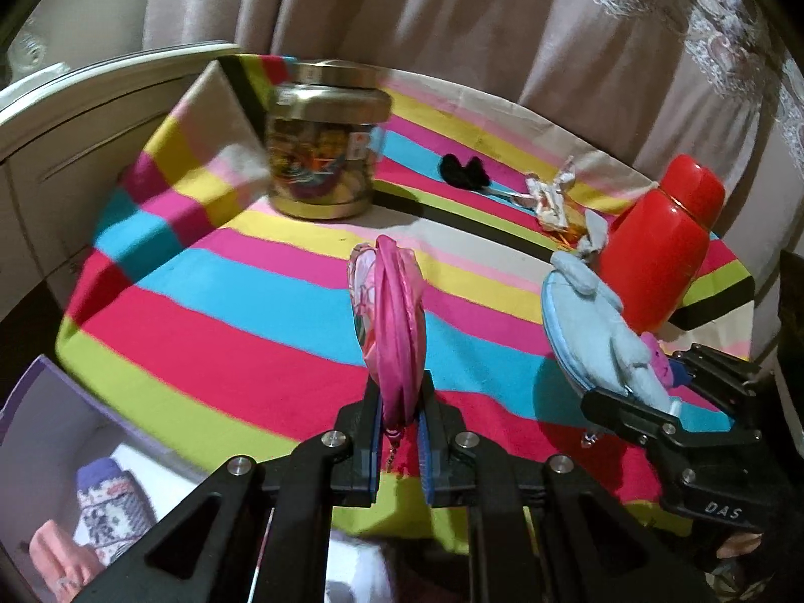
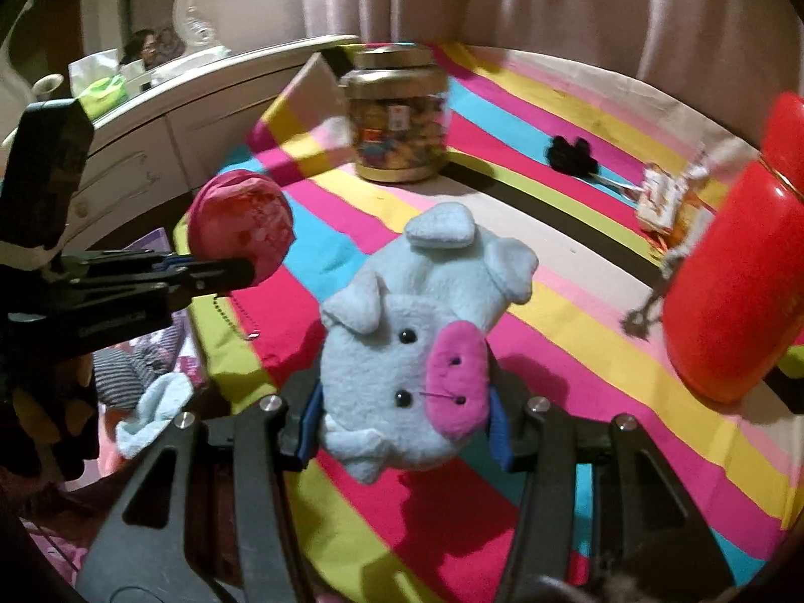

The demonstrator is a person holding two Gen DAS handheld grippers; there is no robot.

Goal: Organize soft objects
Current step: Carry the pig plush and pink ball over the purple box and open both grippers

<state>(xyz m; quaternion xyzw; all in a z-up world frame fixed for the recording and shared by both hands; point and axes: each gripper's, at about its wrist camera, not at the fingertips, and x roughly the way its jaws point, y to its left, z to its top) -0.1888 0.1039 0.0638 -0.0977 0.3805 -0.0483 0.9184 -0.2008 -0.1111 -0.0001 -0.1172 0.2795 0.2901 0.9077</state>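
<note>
My left gripper (image 1: 399,404) is shut on a round pink pouch (image 1: 392,321), held edge-on above the striped cloth (image 1: 226,311); it also shows in the right wrist view (image 2: 241,231). My right gripper (image 2: 402,417) is shut on a light blue plush pig purse (image 2: 417,346) with a pink snout; it shows in the left wrist view (image 1: 598,331) at the right. A purple box (image 1: 65,452) at lower left holds a patterned knit sock (image 1: 110,507) and a peach soft item (image 1: 55,558).
A gold-lidded jar (image 1: 326,145) stands at the back. A red bottle (image 1: 658,251), a black hair tie (image 1: 465,171) and crumpled wrappers (image 1: 550,196) lie at the right. A white cabinet (image 1: 60,140) is at the left, curtains behind.
</note>
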